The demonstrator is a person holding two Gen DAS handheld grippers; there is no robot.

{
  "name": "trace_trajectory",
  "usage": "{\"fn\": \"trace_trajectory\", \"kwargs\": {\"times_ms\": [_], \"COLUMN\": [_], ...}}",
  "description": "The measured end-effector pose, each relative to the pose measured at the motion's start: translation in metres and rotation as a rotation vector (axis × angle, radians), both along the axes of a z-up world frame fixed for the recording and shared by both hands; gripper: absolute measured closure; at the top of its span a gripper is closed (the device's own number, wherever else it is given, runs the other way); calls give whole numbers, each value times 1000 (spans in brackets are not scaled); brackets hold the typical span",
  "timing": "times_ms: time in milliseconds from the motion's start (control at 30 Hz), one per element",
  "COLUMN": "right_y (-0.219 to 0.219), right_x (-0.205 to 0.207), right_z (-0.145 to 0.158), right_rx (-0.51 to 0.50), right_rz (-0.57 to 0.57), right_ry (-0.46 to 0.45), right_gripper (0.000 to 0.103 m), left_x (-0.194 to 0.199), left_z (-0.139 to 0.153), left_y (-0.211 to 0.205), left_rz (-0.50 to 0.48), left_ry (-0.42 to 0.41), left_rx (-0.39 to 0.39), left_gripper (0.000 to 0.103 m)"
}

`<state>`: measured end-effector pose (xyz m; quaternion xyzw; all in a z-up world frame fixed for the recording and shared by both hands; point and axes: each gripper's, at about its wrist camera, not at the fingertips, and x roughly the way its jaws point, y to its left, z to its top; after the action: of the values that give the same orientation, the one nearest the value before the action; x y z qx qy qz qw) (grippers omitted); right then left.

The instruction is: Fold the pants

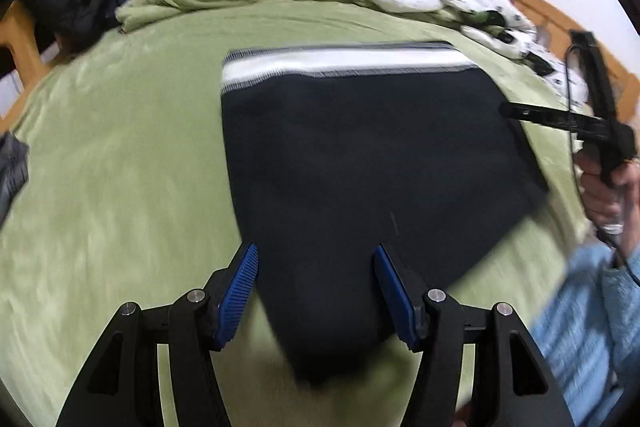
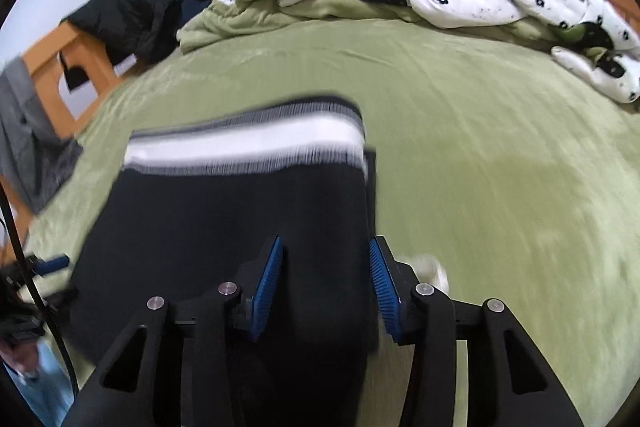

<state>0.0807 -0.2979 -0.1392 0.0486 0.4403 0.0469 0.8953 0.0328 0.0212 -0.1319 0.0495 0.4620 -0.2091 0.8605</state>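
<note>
Both grippers, left [image 1: 316, 287] and right [image 2: 326, 287], gaping, nothing pinched. Pants [image 1: 360, 155] folded on green bedspread [image 1: 120, 167], soft, floppy, light; grab near striped waistband [image 1: 340, 61] corners.

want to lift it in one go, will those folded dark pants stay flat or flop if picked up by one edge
The pants will probably flop: they are soft cloth lying limp in layers on the bed. Lifted by one edge, the layers may slide apart and undo the fold. The ribbed waistband looks thicker, so it may hang heavier than the rest.
</note>
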Motion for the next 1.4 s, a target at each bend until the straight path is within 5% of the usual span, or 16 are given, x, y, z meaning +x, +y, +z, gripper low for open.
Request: {"fn": "trace_trajectory", "kwargs": {"times_ms": [67,133,233,333,467,533,567,667,733,933,1000,1067,1167,1300,1400], "right_y": [4,9,13,15,13,11,10,9,9,7,5,7,15,26,36], "right_x": [-19,-36,-53,-57,-56,-56,-56,-58,-59,-64,-67,-68,-68,-60,-56], "right_z": [-4,-9,-12,-12,-13,-13,-14,-15,-16,-10,-4,5,12,7,-18], "right_rx": [-18,-38,-58,-69,-67,-56,-55,-53,-51,-30,2,13,20,49,-27], "right_rz": [5,3,-1,-2,-8,-13,-14,-10,-6,18,27,40,60,82,91], "right_ry": [4,2,-18,-33,-37,-38,-40,-48,-49,-57,-81,-124,-169,-168,-113], "right_gripper": [57,57,57,57,56,56,56,56,56,56,56,56,56,55,55], "left_x": [-13,-29,-46,-53,-53,-53,-54,-46,-39,-63,-68,-70,-53,-20,-3], "left_z": [-5,-15,-24,-24,-22,-17,-11,-9,-26,-17,-8,3,12,17,2], "left_y": [3,1,-8,-13,-24,-27,-22,-2,4,17,25,36,39,11,-14], "left_rz": [-41,-77,-75,-89,-106,-96,-61,19,52,86,97,97,117,127,125], "left_ry": [14,14,-59,-117,-185,-206,-231,-201,-118,-101,-118,-130,-126,-161,-136], "left_rx": [8,97,254,313,391,351,301,160,133,58,13,-61,-158,-168,-134], "left_gripper": [45,45,46,47,61,82,85,86,86,86,84,65,60,60,60]}}
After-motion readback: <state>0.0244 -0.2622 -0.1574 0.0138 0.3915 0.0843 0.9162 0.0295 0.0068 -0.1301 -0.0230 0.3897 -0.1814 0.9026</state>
